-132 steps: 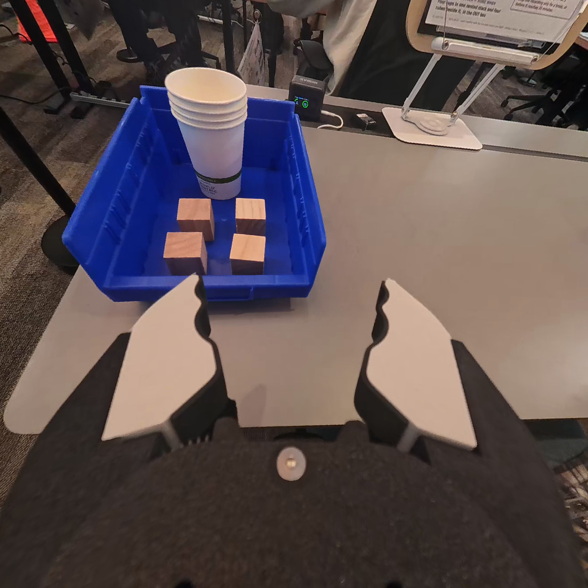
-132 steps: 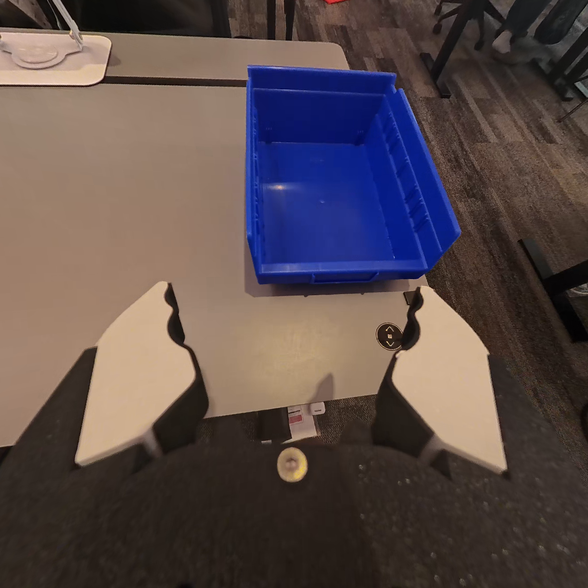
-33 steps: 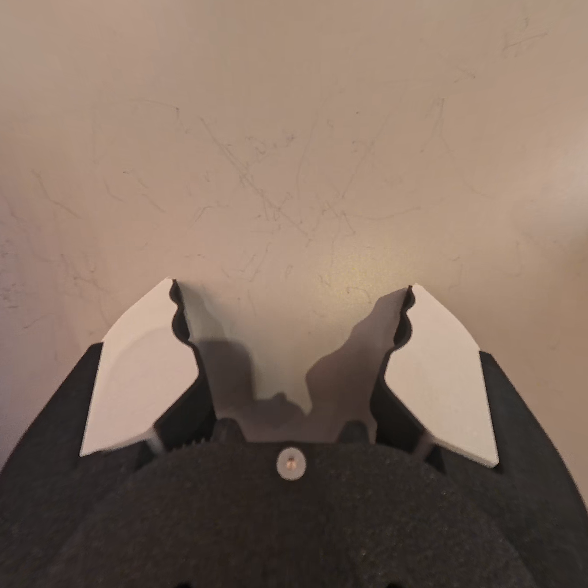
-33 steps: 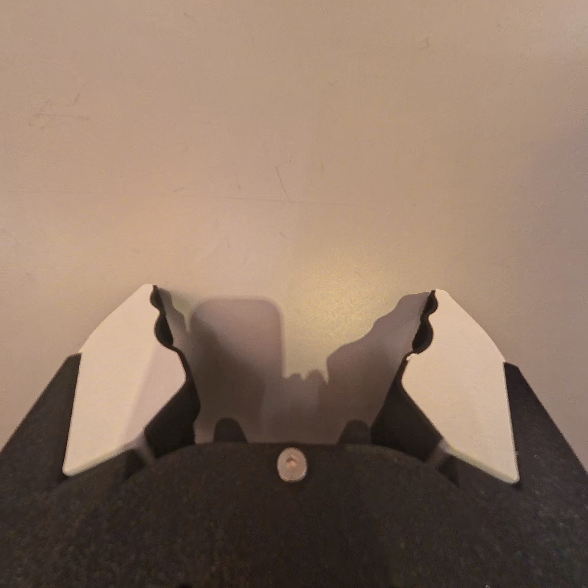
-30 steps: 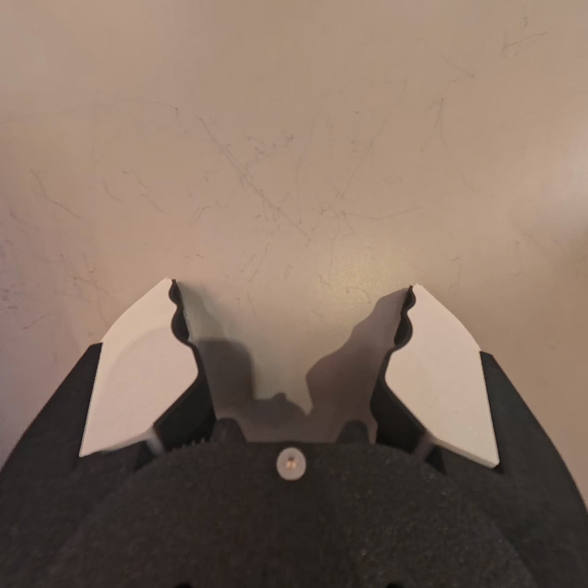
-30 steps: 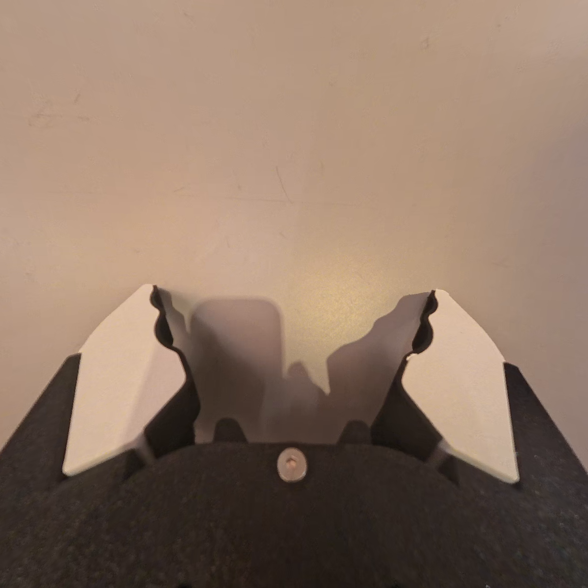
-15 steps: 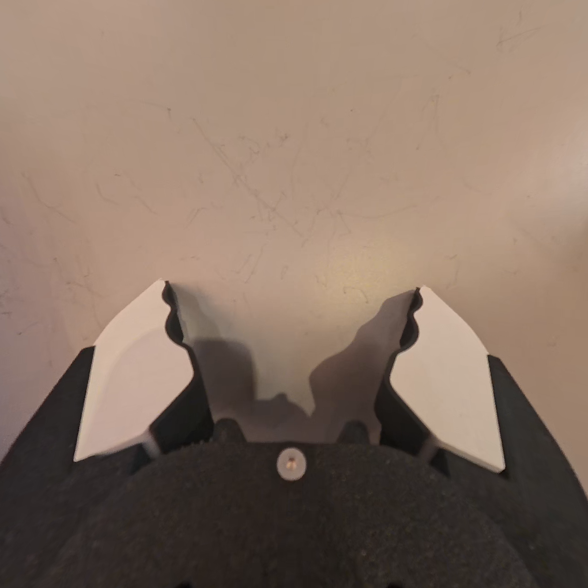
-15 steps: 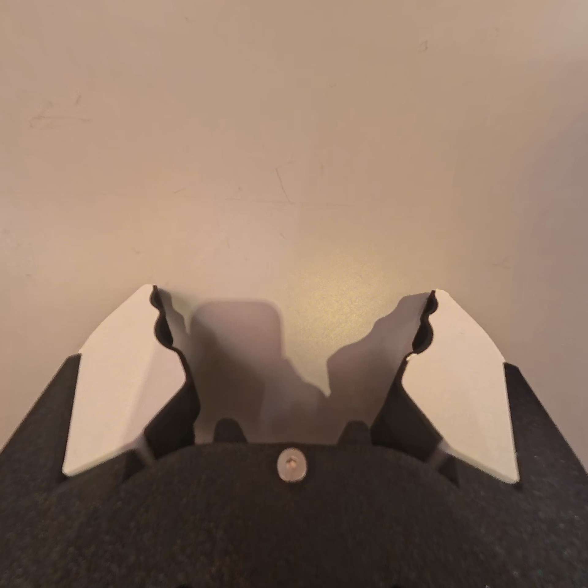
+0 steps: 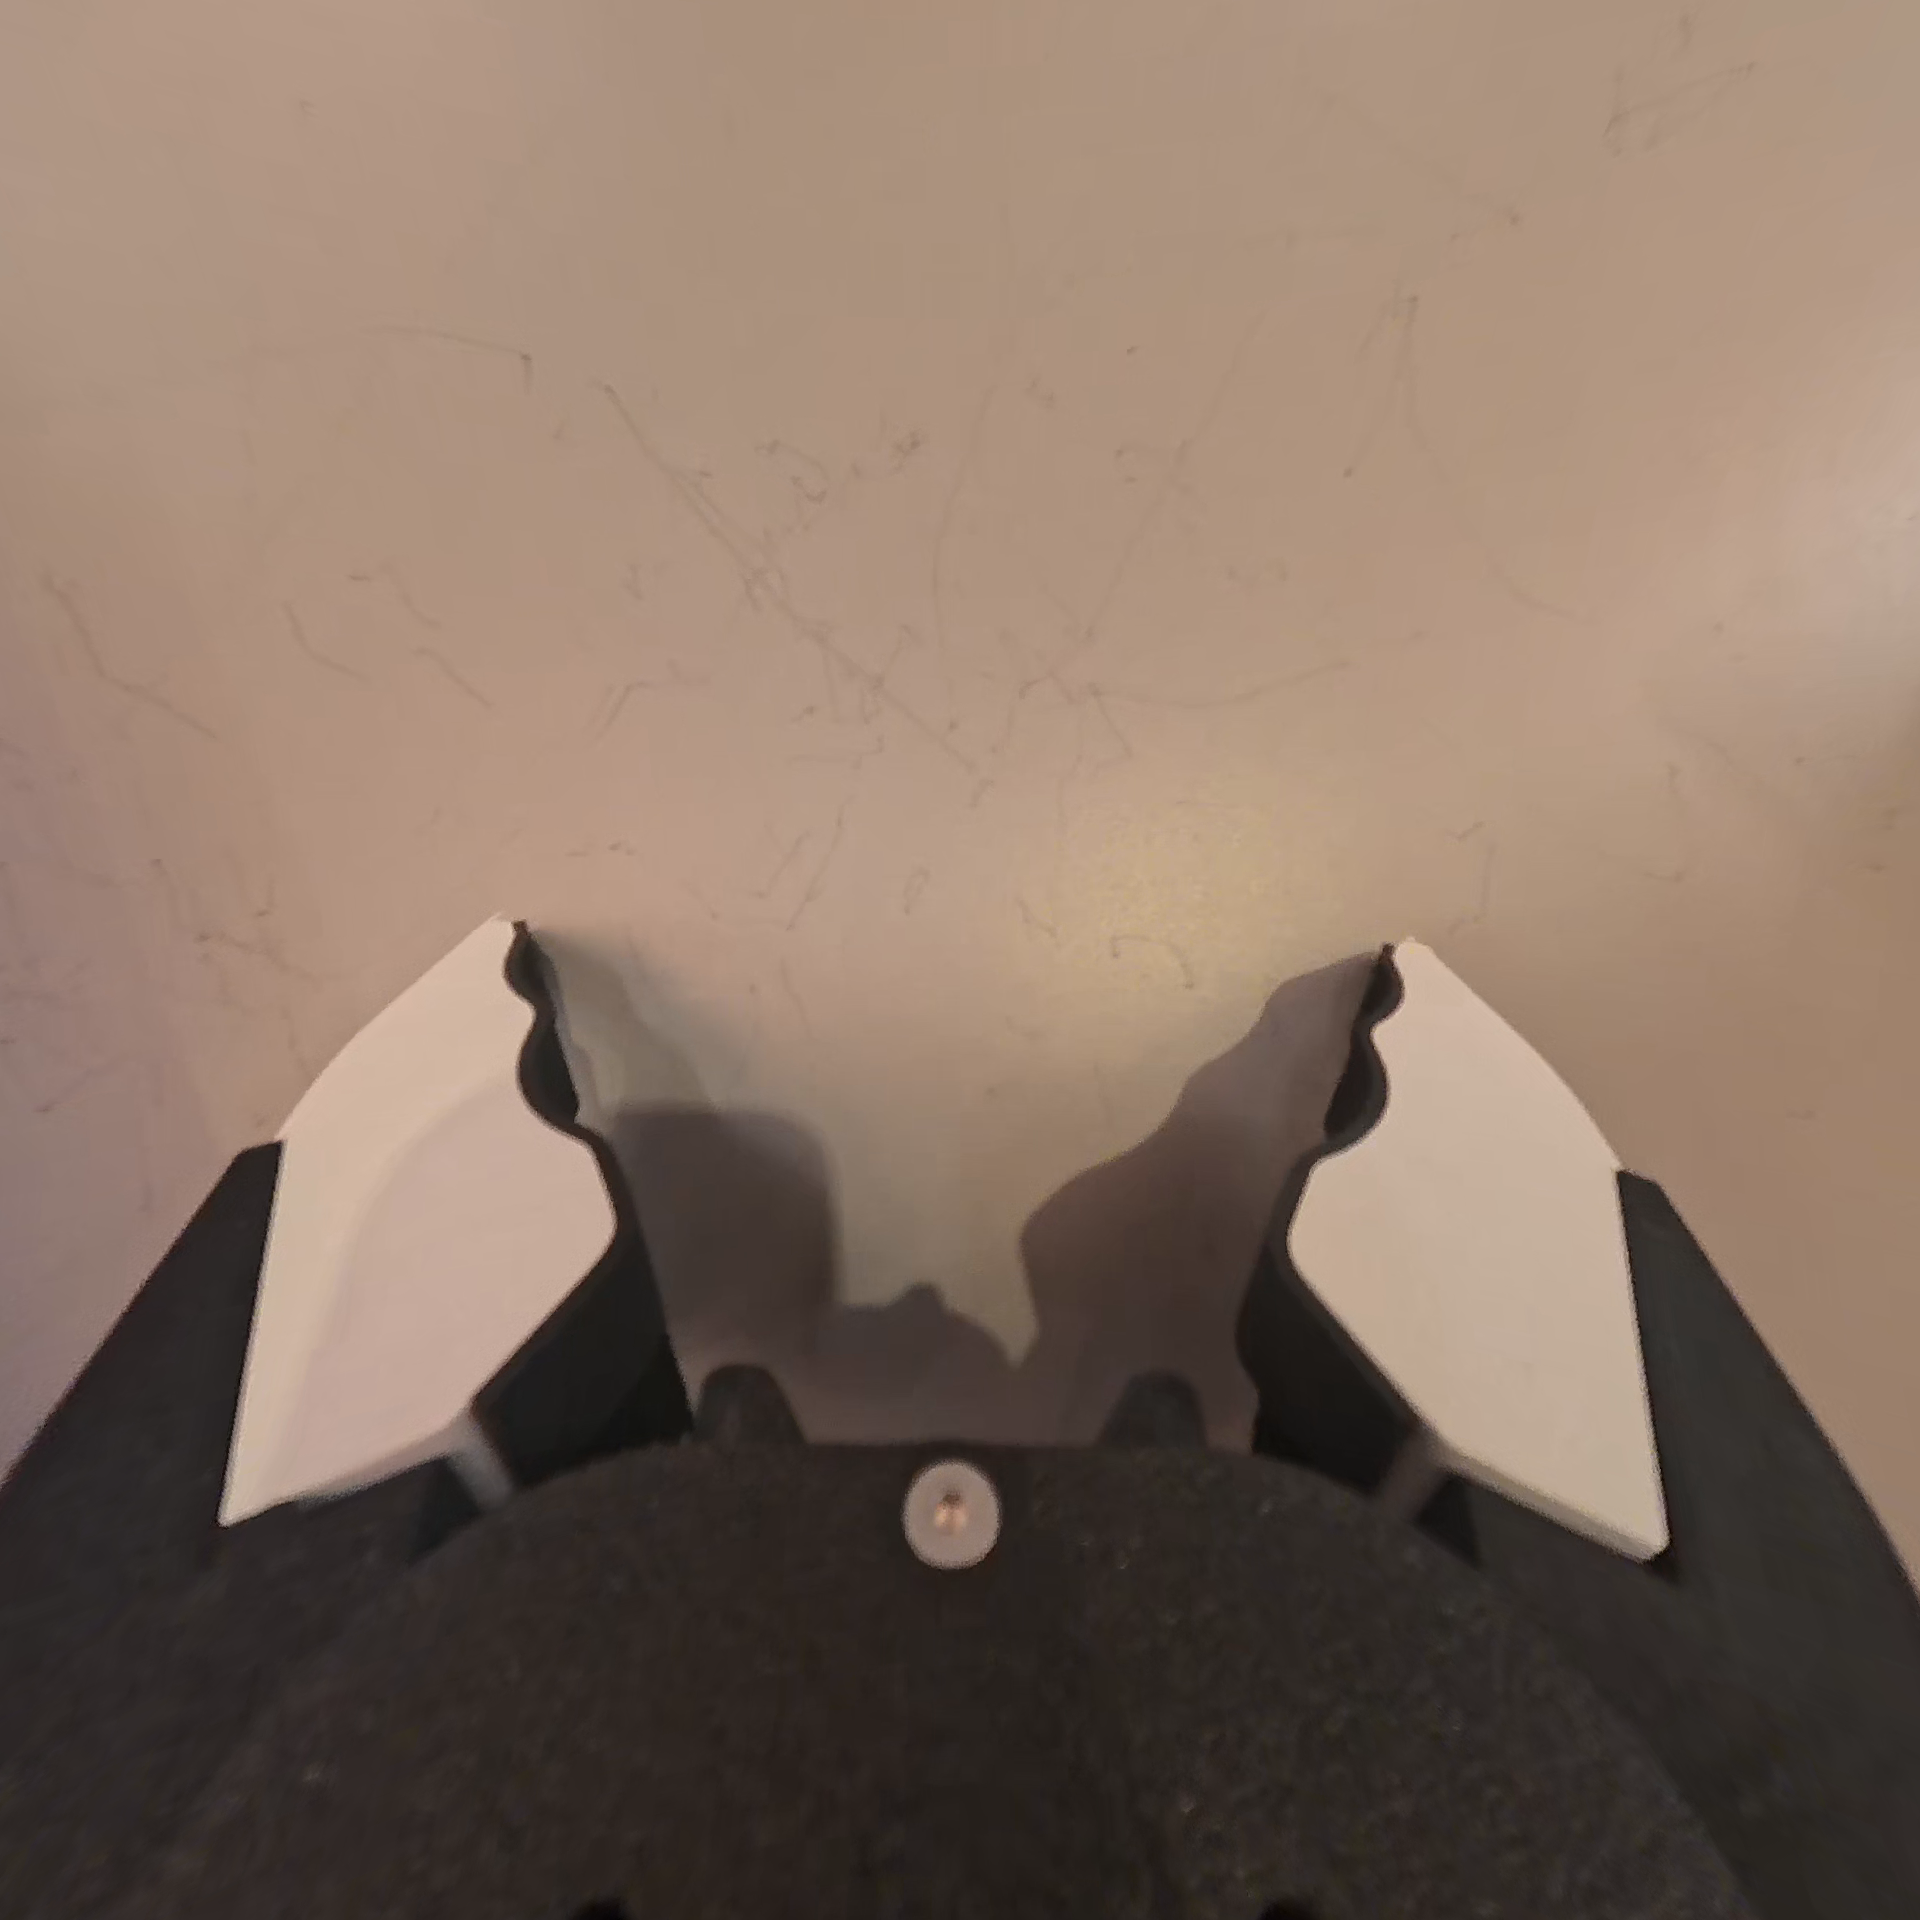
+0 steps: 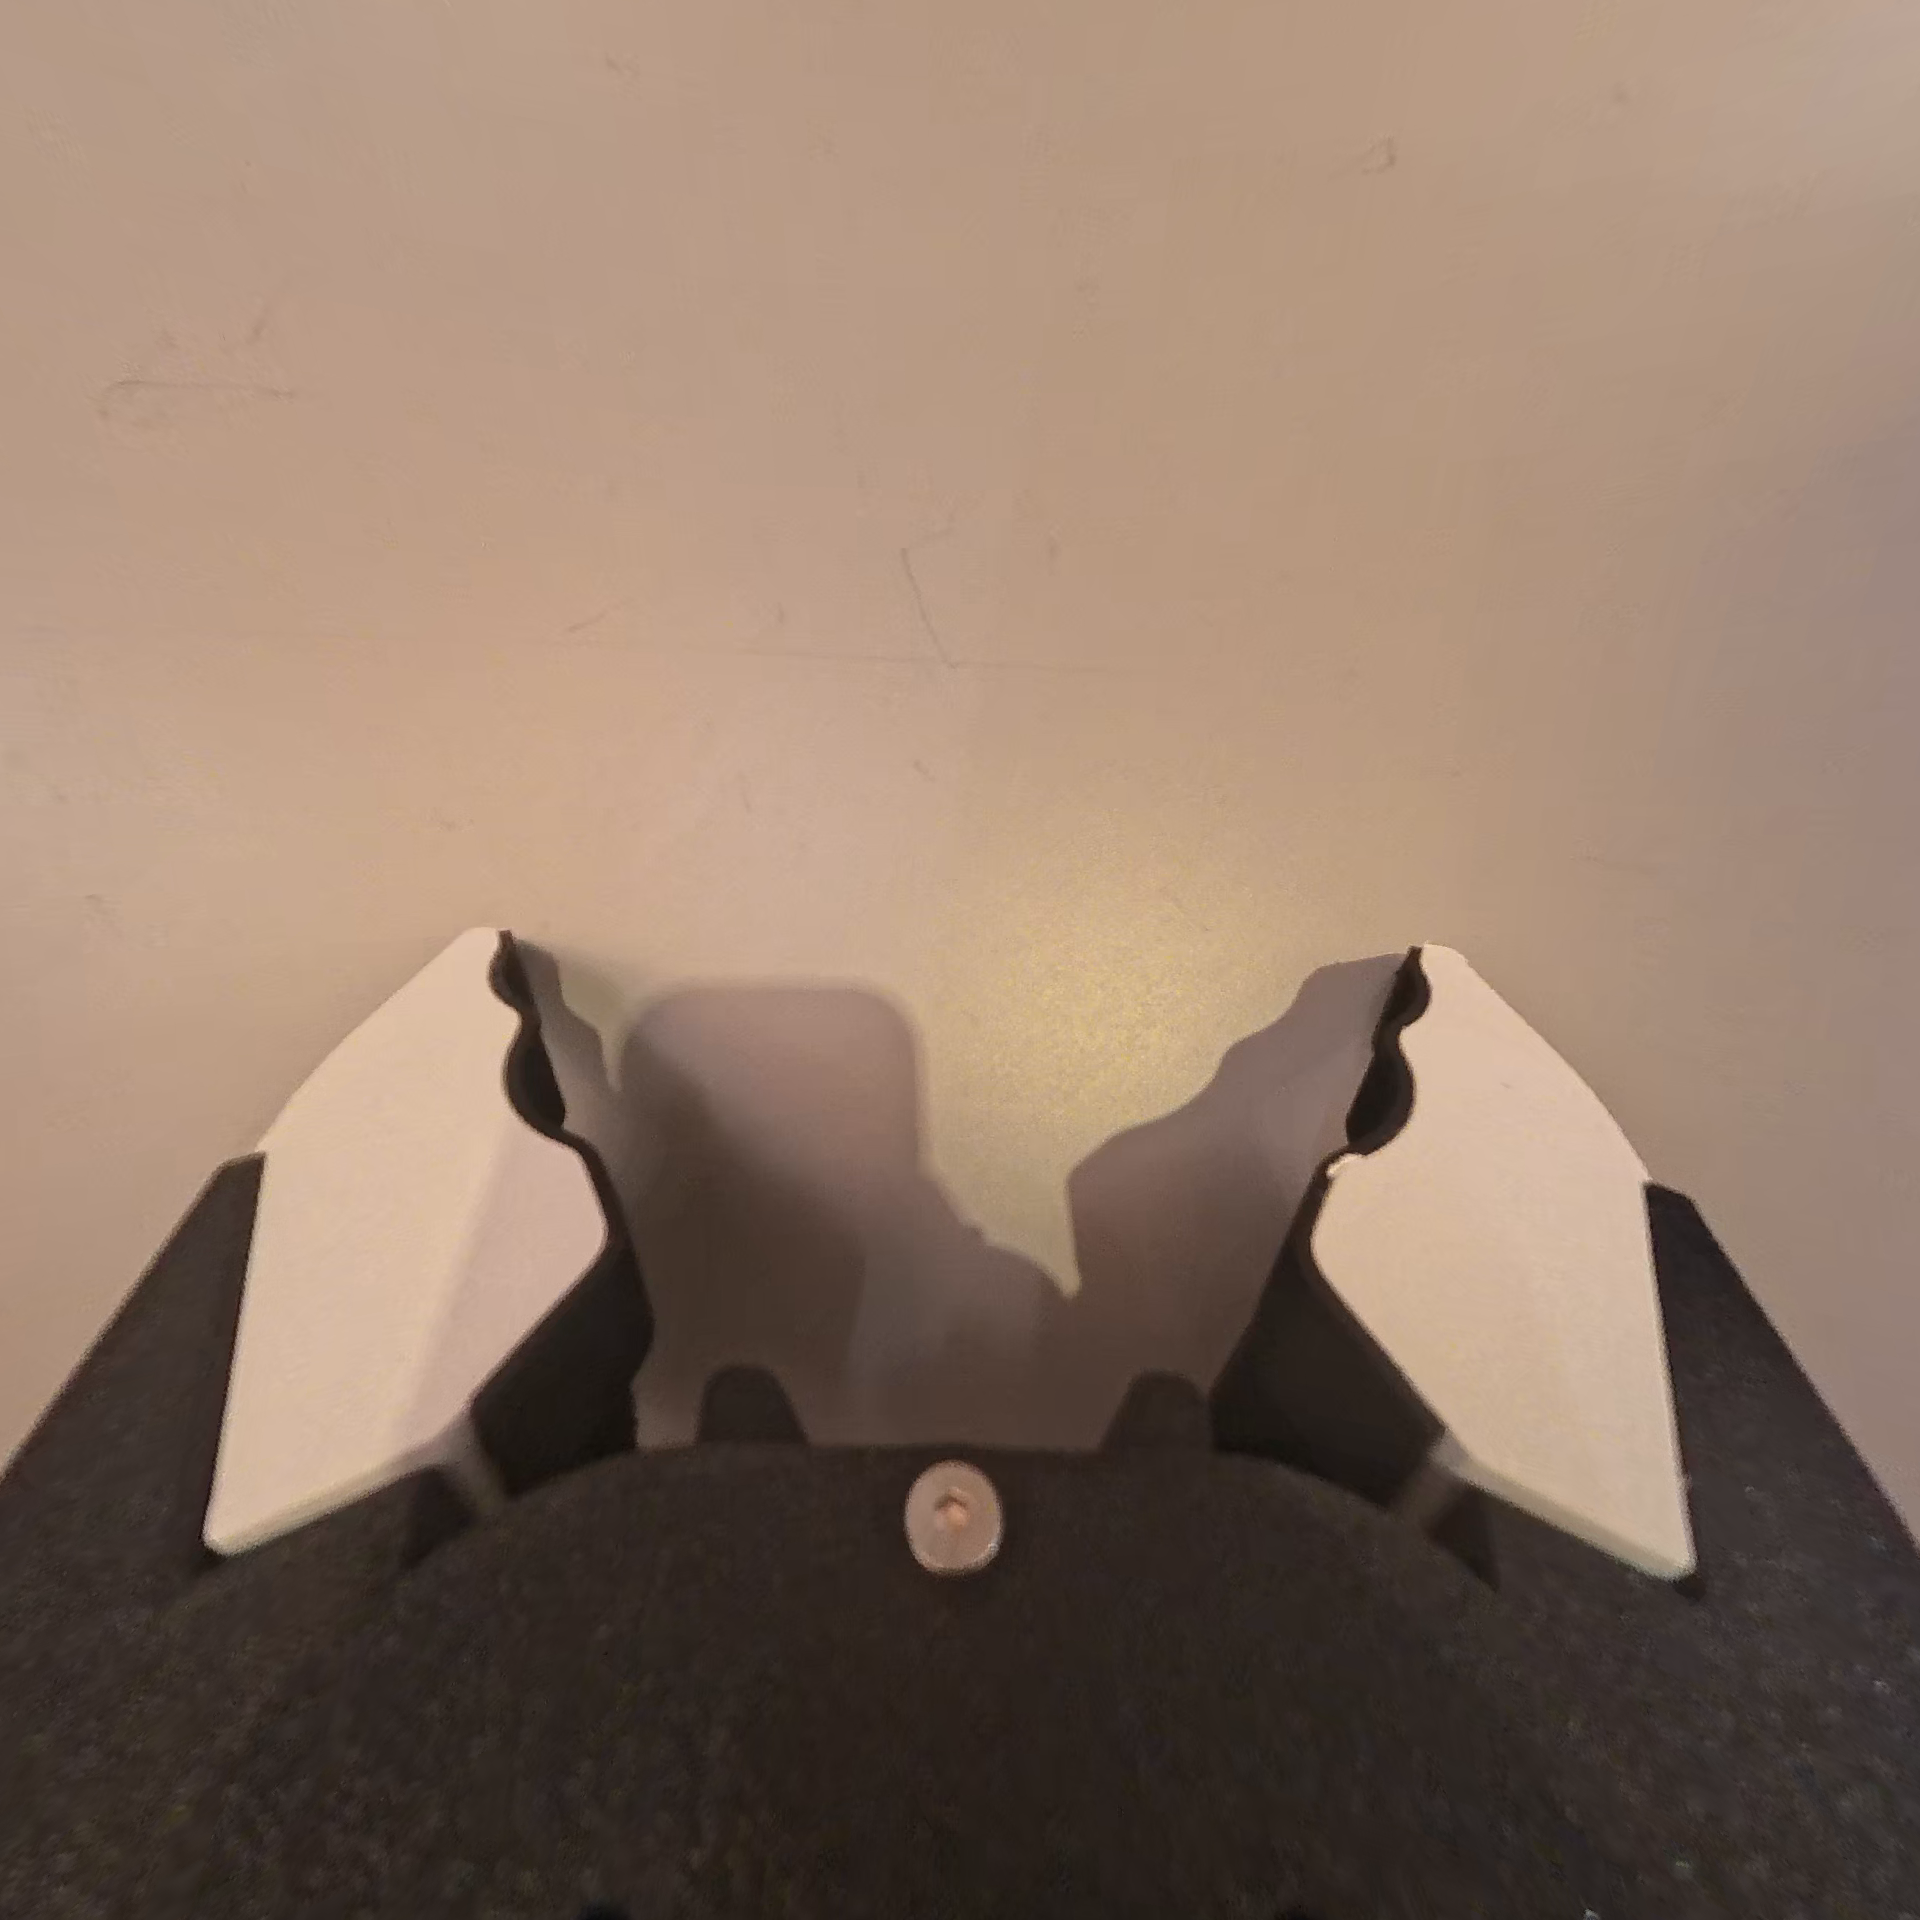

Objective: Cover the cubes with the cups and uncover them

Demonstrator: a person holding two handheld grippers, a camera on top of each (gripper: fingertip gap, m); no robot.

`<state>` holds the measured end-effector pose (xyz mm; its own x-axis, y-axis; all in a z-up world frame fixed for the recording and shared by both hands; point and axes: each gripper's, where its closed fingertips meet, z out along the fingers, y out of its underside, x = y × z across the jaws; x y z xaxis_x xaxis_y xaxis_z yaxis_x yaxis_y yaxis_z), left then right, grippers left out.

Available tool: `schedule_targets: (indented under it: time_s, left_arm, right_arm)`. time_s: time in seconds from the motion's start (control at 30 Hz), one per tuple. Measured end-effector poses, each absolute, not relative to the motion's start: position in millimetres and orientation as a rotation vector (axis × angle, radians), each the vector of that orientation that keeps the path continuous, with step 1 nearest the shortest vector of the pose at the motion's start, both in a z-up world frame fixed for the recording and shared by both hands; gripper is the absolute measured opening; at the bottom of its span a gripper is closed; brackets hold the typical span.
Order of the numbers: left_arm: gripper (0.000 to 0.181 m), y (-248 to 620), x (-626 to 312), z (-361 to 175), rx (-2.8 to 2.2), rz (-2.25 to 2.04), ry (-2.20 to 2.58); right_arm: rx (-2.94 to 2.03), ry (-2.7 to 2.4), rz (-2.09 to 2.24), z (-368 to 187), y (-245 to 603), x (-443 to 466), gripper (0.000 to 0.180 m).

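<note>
My left gripper (image 9: 956,940) is open and empty, its white fingers pointing straight down close above the scratched tabletop (image 9: 935,468). My right gripper (image 10: 961,951) is also open and empty, close above a smoother patch of the tabletop (image 10: 935,416). Each gripper casts a dark shadow on the surface between its fingers. No cups, cubes or blue bins show in either view now.
Only bare beige-grey table surface fills both views, with fine scratches in the left wrist view and a few faint marks in the right wrist view. No edges or other objects show.
Since 4.4 s ago both grippers have dropped close to the table and tipped down, so bins, cups and cubes left view. In the last second the left fingers spread slightly; the right hardly moved.
</note>
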<state>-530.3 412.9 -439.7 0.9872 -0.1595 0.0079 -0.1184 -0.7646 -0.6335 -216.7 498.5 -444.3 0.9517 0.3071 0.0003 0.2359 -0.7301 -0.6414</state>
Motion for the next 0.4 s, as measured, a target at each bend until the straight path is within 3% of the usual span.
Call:
schedule_targets:
  time_s: [0.4]
  left_arm:
    - [0.142, 412.9, -530.6, -440.0, -2.462, -0.079, 0.193]
  right_arm:
    - [-2.431, -0.381, 0.136, -444.5, 498.4, -216.7, 0.146]
